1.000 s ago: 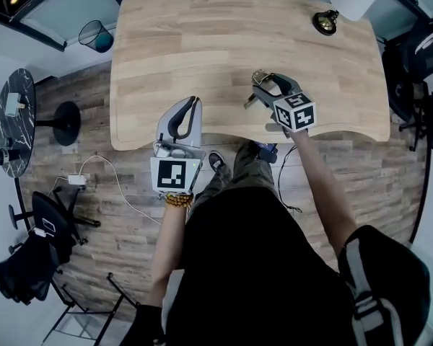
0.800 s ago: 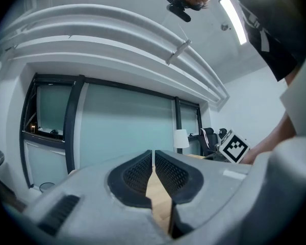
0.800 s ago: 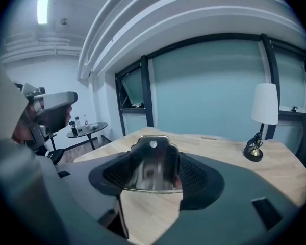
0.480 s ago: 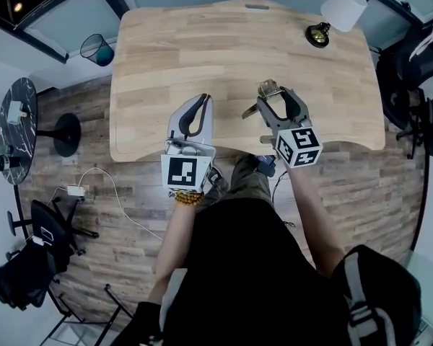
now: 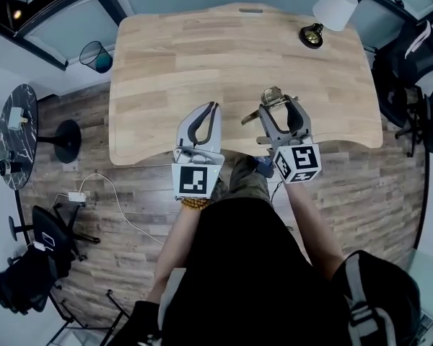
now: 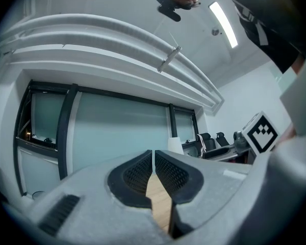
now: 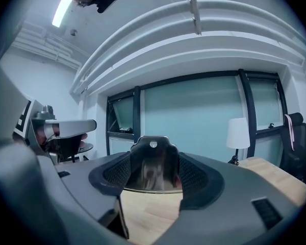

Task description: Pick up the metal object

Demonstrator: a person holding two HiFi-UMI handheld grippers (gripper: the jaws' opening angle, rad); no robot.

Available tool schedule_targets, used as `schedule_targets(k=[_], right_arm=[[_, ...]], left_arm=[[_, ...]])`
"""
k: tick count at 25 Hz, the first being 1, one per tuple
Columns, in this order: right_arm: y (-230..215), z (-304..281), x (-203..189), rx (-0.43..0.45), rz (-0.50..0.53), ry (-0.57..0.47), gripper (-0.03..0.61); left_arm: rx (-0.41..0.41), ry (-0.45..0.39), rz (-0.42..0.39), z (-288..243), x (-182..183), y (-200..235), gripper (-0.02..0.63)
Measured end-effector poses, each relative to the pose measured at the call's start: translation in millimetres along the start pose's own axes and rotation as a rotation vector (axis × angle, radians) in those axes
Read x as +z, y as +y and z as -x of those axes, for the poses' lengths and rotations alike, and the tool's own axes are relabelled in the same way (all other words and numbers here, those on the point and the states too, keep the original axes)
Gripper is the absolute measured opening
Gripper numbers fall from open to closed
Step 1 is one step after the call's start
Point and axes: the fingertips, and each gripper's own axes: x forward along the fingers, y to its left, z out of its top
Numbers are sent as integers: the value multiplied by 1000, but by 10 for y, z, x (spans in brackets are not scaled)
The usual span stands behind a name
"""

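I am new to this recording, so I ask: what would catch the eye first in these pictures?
The right gripper is shut on a shiny metal object over the near part of the wooden table. Beside it, the left gripper is shut and empty. A white lamp stands at the table's far right corner.

A: What is the room like?
B: A big wooden table (image 5: 202, 49) stands on a floor (image 5: 375, 186) of brown planks. A lamp (image 5: 333, 7) with a white shade is on its far right corner.
A: What else?
B: A bin (image 5: 95, 55) sits by the far left corner. A round black side table (image 5: 16, 128) is on the left and black chairs (image 5: 408, 71) are on the right. Big windows (image 7: 194, 116) fill the wall. A long light (image 6: 223, 17) shines on the ceiling.
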Motion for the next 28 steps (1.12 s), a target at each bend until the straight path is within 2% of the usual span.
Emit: schedule_targets(k=[7, 13, 18, 23, 28], right_arm=[[204, 101, 258, 17, 38, -101, 285], [381, 107, 487, 63, 71, -147, 285], [427, 148, 667, 106, 113, -182, 285], [393, 108, 701, 78, 146, -199, 285], [437, 51, 625, 88, 149, -184, 285]], left_arm=[[-13, -15, -41, 36, 32, -100, 32], [15, -21, -31, 56, 58, -55, 32], [7, -10, -80, 95, 102, -60, 32], [35, -26, -39, 106, 109, -23, 32], [36, 1, -13, 115, 30, -15, 32]])
